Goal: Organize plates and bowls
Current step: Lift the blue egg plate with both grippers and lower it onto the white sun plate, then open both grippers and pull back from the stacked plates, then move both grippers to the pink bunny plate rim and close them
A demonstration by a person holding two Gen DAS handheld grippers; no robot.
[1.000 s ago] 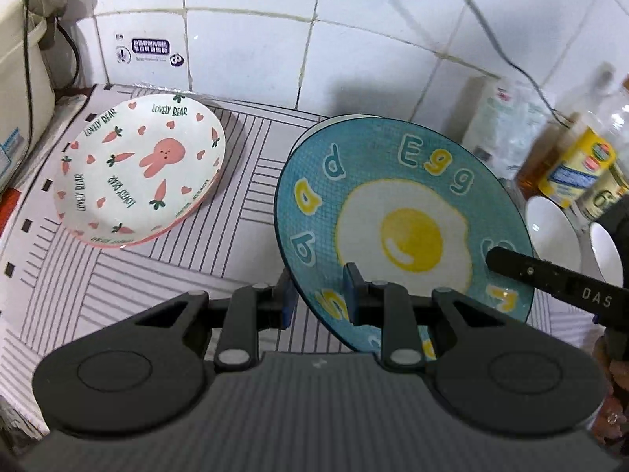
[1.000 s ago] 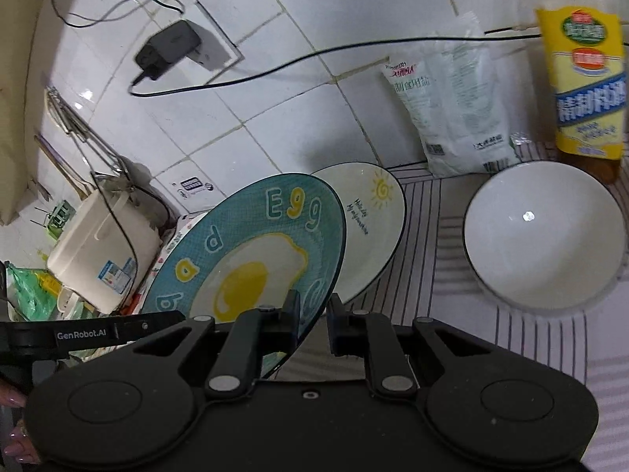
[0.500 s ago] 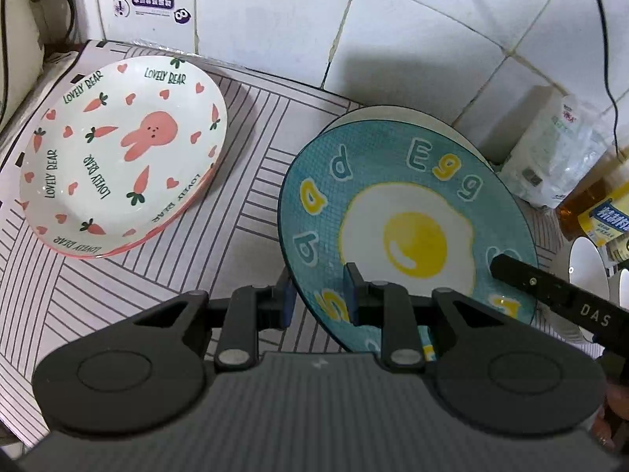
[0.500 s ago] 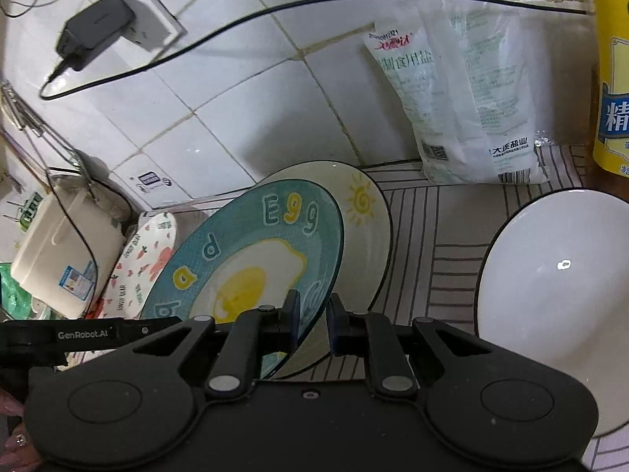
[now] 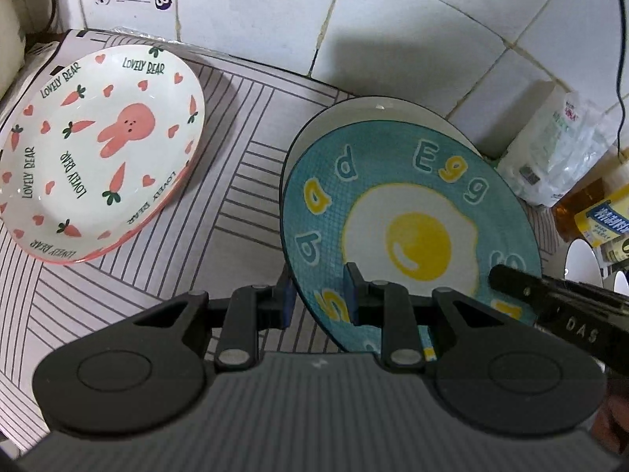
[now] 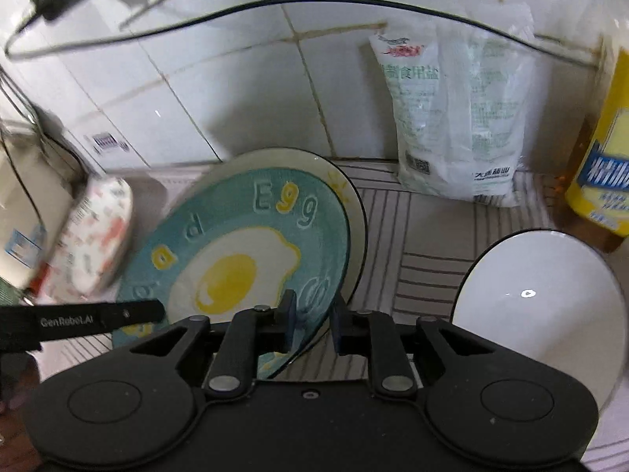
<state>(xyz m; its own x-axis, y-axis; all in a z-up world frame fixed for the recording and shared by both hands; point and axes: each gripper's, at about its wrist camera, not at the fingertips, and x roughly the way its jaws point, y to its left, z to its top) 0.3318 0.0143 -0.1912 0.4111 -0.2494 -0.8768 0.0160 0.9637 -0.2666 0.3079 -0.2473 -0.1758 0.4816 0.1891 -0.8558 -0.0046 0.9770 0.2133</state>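
A teal plate (image 5: 409, 212) with a fried-egg picture and "Egg" letters lies over a cream sun plate (image 5: 377, 112) on the striped mat. My left gripper (image 5: 318, 299) is shut on the teal plate's near left rim. My right gripper (image 6: 312, 320) is shut on its right rim, where the plate (image 6: 243, 259) shows above the sun plate (image 6: 346, 185). A white rabbit-and-carrot plate (image 5: 94, 149) lies to the left; it is blurred in the right wrist view (image 6: 94, 236).
A white bowl (image 6: 546, 299) sits right of the plates. A salt bag (image 6: 452, 118) and a yellow-labelled oil bottle (image 6: 601, 169) stand against the tiled wall. A cream appliance (image 5: 10, 19) is at far left. A black cable (image 6: 275, 4) runs along the wall.
Both grippers have carried the teal plate lower and closer to the mat, down over the sun plate. The wall and the white bowl look nearer.
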